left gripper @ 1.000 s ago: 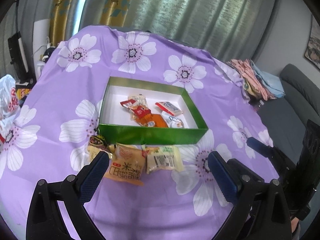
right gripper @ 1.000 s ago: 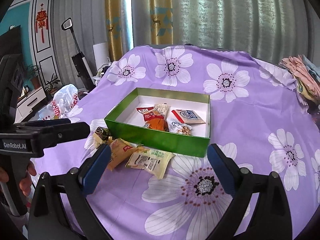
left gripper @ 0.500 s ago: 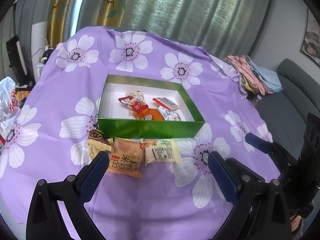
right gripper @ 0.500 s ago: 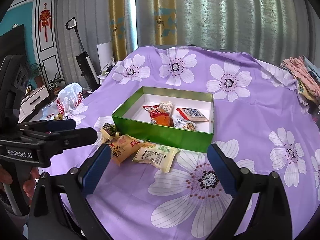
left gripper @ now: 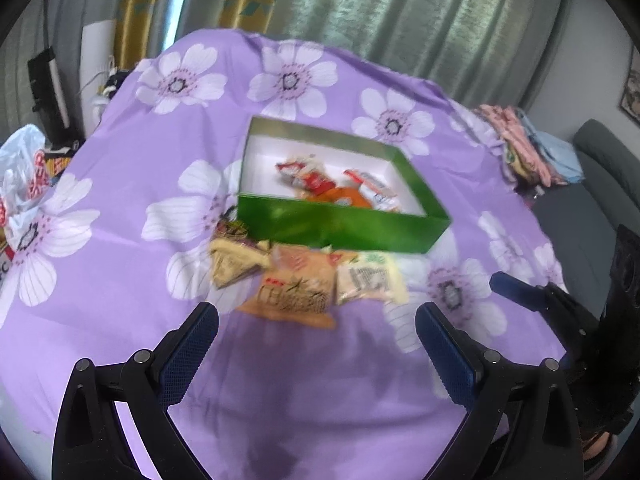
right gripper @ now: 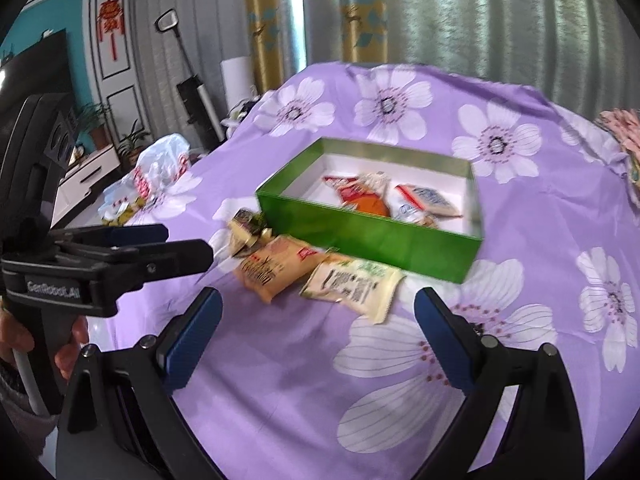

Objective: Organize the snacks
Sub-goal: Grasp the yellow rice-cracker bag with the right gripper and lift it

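Note:
A green box (left gripper: 340, 230) (right gripper: 372, 236) with a white inside stands mid-table and holds several snack packets (left gripper: 332, 186) (right gripper: 384, 198). In front of it lie loose packets: an orange one (left gripper: 294, 294) (right gripper: 276, 270), a pale green-white one (left gripper: 370, 282) (right gripper: 354, 286), a tan one (left gripper: 234, 264) and a small dark-gold one (right gripper: 246, 222). My left gripper (left gripper: 316, 344) is open and empty, just short of the orange packet; it also shows in the right wrist view (right gripper: 168, 248). My right gripper (right gripper: 318, 334) is open and empty, short of the pale packet; it also shows in the left wrist view (left gripper: 520, 288).
The table has a purple cloth with white flowers (left gripper: 160, 200) (right gripper: 560, 240). A white plastic bag (right gripper: 160, 164) (left gripper: 24, 176) lies off the left edge. Folded clothes (left gripper: 528, 148) and a grey sofa (left gripper: 600, 184) are on the right.
Both grippers have pulled back and swung a little, so the box and packets sit differently in view. Jaws stay open. No packet has moved.

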### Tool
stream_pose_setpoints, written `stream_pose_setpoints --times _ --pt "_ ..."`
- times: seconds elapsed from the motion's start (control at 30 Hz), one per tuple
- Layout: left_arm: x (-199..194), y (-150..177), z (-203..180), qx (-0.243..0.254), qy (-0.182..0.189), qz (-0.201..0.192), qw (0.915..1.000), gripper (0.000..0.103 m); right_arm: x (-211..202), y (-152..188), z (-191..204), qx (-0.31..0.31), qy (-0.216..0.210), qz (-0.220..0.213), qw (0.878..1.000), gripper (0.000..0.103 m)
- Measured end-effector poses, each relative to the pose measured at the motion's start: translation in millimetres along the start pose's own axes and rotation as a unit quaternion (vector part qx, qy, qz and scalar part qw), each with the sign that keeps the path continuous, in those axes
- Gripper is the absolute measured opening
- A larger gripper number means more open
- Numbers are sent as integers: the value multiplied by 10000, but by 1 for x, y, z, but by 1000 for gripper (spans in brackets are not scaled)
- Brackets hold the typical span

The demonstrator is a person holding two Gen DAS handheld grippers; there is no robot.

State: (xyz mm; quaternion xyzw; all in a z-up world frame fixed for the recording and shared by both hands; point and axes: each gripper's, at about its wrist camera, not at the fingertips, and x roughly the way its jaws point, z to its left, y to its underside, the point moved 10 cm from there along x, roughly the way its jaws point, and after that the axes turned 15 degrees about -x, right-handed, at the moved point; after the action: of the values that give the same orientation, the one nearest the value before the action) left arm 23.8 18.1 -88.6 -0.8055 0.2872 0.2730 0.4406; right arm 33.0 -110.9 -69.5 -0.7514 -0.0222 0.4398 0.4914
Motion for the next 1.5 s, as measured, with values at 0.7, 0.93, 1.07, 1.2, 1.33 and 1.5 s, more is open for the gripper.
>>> stream_pose_setpoints --times 0.7,0.93,1.07,1.2,1.33,1.5 --pt "78 -4 25 -512 609 805 9936 95 91 9 51 37 -1246 383 9915 81" --pt "95 -4 24 -589 737 1069 9898 79 119 5 56 -9 -1392 544 9888 69" --pt "99 -2 24 -548 689 1125 9897 65 126 4 55 -41 -1382 593 9886 61" --pt "98 -1 25 -586 641 1069 9905 62 131 6 50 -52 -1345 645 9888 51" --pt "95 2 17 -506 568 1025 9918 61 130 9 47 -22 -1281 642 9897 46" --pt "79 12 9 -492 626 979 9920 61 113 10 49 -39 -1220 542 9910 46"
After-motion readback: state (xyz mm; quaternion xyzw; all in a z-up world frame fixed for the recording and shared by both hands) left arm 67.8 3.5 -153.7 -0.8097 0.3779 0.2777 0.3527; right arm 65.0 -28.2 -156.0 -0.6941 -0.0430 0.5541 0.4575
